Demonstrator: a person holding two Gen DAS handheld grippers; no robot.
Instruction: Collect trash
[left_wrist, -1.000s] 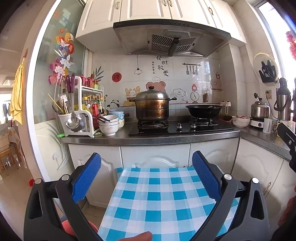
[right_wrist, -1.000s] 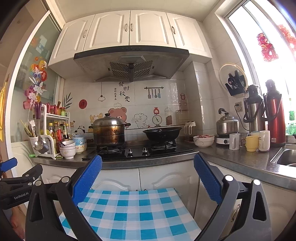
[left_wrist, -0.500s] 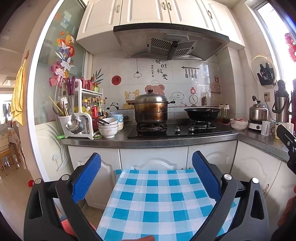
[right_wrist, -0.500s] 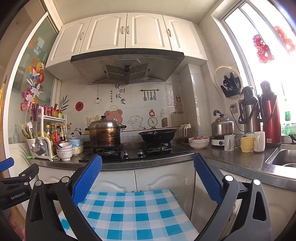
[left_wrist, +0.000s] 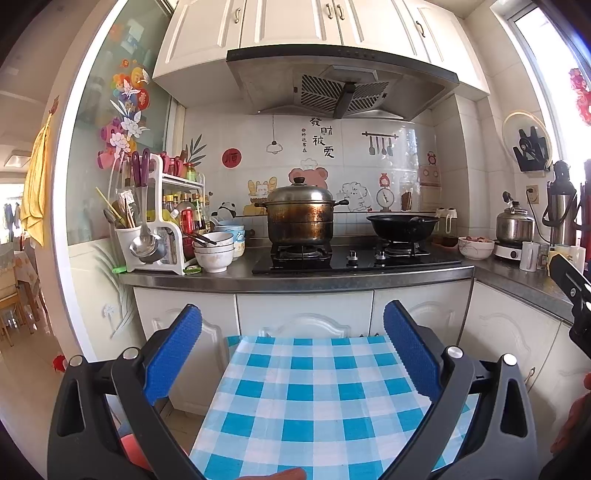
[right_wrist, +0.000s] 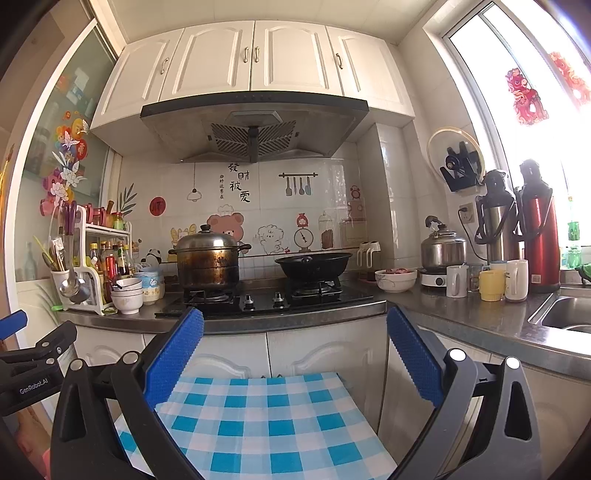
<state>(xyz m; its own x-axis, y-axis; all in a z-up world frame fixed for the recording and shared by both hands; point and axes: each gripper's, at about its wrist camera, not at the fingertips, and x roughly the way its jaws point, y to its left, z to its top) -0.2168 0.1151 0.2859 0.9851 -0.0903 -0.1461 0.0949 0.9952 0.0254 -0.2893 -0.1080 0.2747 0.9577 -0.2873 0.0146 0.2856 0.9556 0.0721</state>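
Wall tiles (right_wrist: 236, 192), black sticker: "發財被愛", smaller characters beside it unreadable. Red round sticker (left_wrist: 231, 158): "順". Left hand-held gripper (right_wrist: 33, 384) body, seen from the right wrist: "GenRobot.AI".

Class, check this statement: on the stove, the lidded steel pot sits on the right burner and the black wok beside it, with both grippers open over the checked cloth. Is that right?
One detail is wrong. The lidded steel pot sits on the left burner; the black wok is on the right one, as the right wrist view shows. Both the left gripper and right gripper are open over the checked cloth.
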